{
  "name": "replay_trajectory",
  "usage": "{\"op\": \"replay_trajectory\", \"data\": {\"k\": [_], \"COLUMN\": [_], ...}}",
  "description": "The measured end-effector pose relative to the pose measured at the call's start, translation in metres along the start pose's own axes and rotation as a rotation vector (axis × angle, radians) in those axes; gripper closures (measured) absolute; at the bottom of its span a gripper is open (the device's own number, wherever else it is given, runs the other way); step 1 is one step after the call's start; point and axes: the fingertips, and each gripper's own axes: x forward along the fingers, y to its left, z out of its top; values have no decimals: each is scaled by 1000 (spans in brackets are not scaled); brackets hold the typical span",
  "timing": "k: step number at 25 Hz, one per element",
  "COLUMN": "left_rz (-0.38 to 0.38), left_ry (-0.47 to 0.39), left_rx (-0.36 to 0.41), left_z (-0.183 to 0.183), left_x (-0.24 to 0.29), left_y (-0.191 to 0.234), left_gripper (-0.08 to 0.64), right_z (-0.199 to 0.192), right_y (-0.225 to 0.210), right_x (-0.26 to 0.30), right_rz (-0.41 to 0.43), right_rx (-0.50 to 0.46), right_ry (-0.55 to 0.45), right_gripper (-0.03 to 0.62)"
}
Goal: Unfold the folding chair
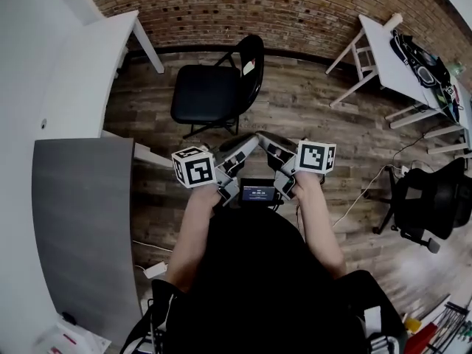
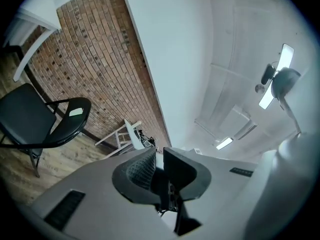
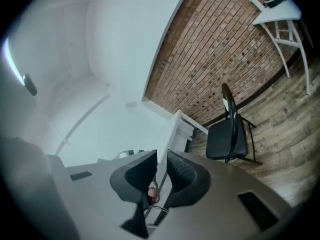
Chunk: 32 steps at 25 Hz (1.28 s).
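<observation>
In the head view, the folding chair (image 1: 217, 87) stands opened out on the wood plank floor (image 1: 310, 109), seat flat, its back towards the brick wall (image 1: 295, 6). A white tag (image 1: 248, 68) hangs on the chair's back; I can't read it. On the near side of the chair, apart from it, the left gripper (image 1: 247, 143) and right gripper (image 1: 267, 143) are held with their tips almost meeting. Just behind them, further from the chair, sits a small lit screen (image 1: 257, 193) whose writing is too small to make out. A grey table (image 1: 81, 220) lies left of the chair, and a white table (image 1: 398, 50) with a bag on it lies to its right.

In the left gripper view, my left gripper (image 2: 157, 154) has its jaws together, with nothing between them. The chair (image 2: 40, 124) is at the far left, well apart, the tag (image 2: 76, 112) pale on its back, with the brick wall (image 2: 95, 64) behind it.

In the right gripper view, the right gripper (image 3: 162, 156) has its jaws slightly apart and clamps nothing. The chair (image 3: 230, 131) is seen side-on, beyond and to the right, on the planks against the brick.
</observation>
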Motion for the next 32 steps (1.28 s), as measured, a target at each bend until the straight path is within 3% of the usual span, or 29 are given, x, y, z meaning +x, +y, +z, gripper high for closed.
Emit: {"op": "replay_trajectory", "data": {"k": [12,32], "left_rz": [-40,-49], "left_ry": [49,34], "left_rx": [-15,-21], "left_z": [-17,-13], "left_x": [9,8], "left_y": [3,-2], "left_gripper": [523,523], "right_z": [-8,-8], "right_y": [-18,-13], "right_x": [-6,-7], "right_rz": [-98,-113], "right_rx": [-36,-79], "right_ry": [-3,9], "right_gripper": [534,565]}}
